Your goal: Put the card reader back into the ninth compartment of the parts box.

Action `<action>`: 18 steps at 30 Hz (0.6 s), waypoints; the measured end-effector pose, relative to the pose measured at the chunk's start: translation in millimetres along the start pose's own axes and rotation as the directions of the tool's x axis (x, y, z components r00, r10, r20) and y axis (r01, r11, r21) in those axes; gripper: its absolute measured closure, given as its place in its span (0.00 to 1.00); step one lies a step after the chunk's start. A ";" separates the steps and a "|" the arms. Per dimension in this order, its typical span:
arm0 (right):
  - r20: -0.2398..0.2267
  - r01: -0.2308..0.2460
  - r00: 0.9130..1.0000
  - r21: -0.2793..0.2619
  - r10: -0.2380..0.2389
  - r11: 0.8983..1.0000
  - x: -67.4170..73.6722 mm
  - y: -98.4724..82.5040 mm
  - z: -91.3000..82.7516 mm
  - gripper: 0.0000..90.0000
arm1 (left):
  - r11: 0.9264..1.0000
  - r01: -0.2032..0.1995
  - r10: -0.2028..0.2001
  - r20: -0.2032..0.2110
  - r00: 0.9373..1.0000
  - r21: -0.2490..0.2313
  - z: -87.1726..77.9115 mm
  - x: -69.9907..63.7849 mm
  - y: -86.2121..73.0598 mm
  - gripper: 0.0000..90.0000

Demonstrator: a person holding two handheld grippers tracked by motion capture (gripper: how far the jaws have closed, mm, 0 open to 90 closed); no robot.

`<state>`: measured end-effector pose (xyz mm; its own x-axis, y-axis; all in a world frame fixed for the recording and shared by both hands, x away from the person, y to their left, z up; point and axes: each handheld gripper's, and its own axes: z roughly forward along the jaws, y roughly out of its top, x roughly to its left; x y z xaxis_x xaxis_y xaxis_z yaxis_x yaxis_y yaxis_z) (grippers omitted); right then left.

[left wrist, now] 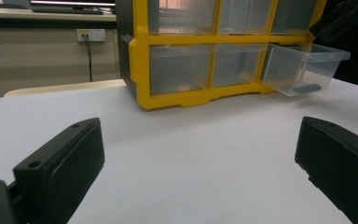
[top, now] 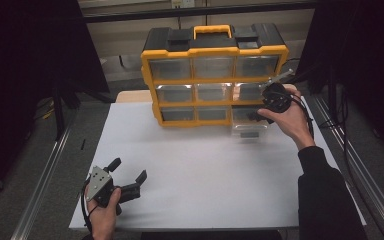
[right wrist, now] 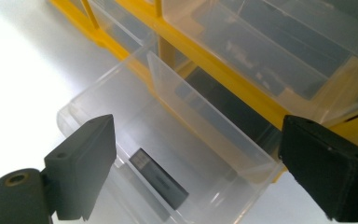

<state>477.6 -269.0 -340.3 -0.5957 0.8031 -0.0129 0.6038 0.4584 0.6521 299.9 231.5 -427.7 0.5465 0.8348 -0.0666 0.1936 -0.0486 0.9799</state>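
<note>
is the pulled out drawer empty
No, the right gripper view shows a small dark flat block lying on the floor of the clear drawer that is pulled out from the yellow organizer.

Dark block [right wrist: 161,181] in drawer [right wrist: 121,93] perhaps cut off below, cabinet [left wrist: 223,46] top cropped

**Free room and obstacles on the desk**

The white desk [top: 205,175] lies bare between the left tool [top: 130,176], at its near left corner, and the yellow drawer cabinet [top: 215,75], which walls off the far edge. The bottom-right clear drawer [top: 250,129] stands pulled out over the desk, narrowing the passage at the cabinet's right foot. The right tool [top: 260,116] hangs above this drawer, jaws wide; a small dark block [right wrist: 161,179] lies on the drawer floor beneath. Dark metal rails [top: 45,165] flank both sides of the desk.
</note>
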 end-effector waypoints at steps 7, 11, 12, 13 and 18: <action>0.009 -0.023 1.000 -0.051 0.024 0.998 3.6 -6.3 -3.7 0.07 | 1.000 0.008 -0.008 -0.005 1.000 -0.008 0.3 -0.3 0.0 0.02; 0.010 -0.026 1.000 -0.078 0.027 0.997 6.8 -10.6 -5.7 0.06 | 1.000 0.004 -0.004 -0.007 1.000 -0.007 -0.4 -0.2 0.6 0.02; 0.007 -0.037 0.999 -0.092 0.038 0.995 7.7 -11.8 -6.2 0.06 | 1.000 0.000 -0.001 -0.008 1.000 -0.007 -0.6 0.0 0.7 0.02; 0.006 -0.042 0.999 -0.104 0.042 0.994 7.8 -12.8 -6.4 0.06 | 1.000 -0.007 0.007 -0.008 1.000 -0.003 -1.2 0.5 1.0 0.02; 0.025 -0.061 0.997 -0.177 0.067 0.982 13.4 -19.3 -6.4 0.06 | 1.000 -0.006 0.006 -0.006 1.000 -0.004 -1.1 0.7 1.1 0.02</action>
<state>454.6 -269.5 -348.2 -0.5403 0.8414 0.0115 0.5362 0.3337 0.7753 299.5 232.6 -426.5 0.5423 0.8380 -0.0599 0.1870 -0.0509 0.9810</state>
